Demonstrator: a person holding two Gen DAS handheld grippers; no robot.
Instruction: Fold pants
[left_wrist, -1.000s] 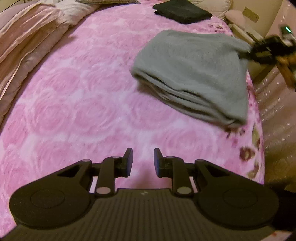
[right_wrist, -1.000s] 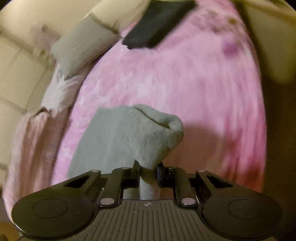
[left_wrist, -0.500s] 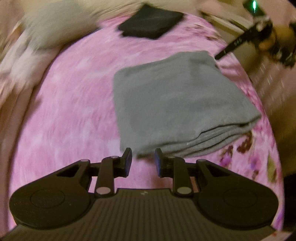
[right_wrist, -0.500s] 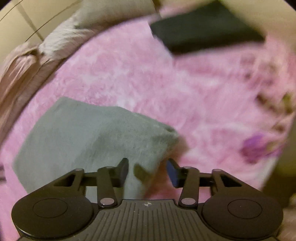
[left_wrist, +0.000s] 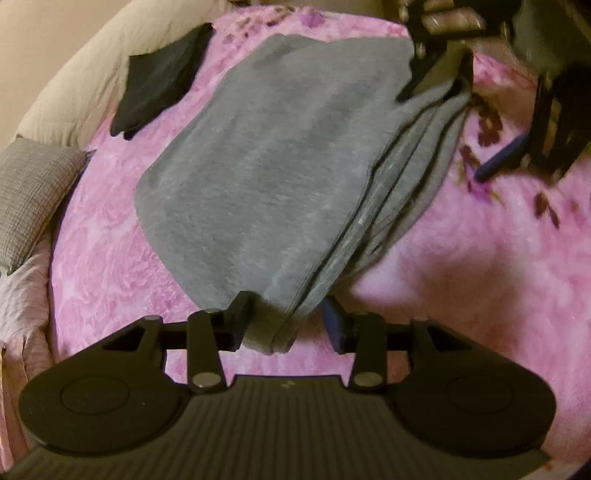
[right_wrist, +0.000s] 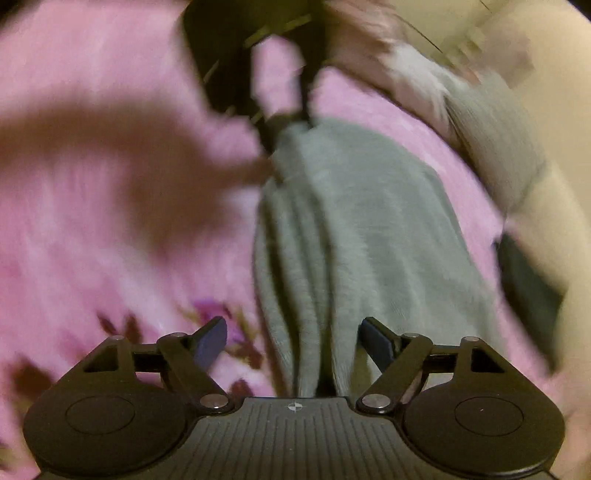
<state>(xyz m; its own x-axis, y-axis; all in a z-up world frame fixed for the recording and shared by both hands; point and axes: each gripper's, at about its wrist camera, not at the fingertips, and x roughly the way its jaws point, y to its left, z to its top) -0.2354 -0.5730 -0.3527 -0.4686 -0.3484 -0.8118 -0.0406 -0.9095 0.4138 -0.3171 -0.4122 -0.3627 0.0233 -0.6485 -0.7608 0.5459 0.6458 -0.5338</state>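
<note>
The grey pants (left_wrist: 266, 162) lie folded into a thick stack on the pink bedspread (left_wrist: 480, 280). My left gripper (left_wrist: 288, 326) is open, and the near corner of the stack sits between its fingers, touching the left finger (left_wrist: 240, 321). In the left wrist view my right gripper (left_wrist: 436, 77) is at the far corner of the stack. The right wrist view is blurred. There the pants (right_wrist: 369, 229) run away from my open right gripper (right_wrist: 293, 343), with their layered edge between its fingers. My left gripper (right_wrist: 273, 122) shows at the far end.
A folded black garment (left_wrist: 162, 77) lies beyond the pants near a cream cushion (left_wrist: 74, 74). A grey pillow (left_wrist: 29, 192) and pale pink bedding (left_wrist: 18, 314) are at the left. The bedspread has dark flower prints (left_wrist: 487, 129) at the right.
My right gripper let go of the pants corner it was pinching and now stands open at one end of the stack. My left gripper opened wider and moved onto the opposite corner.
</note>
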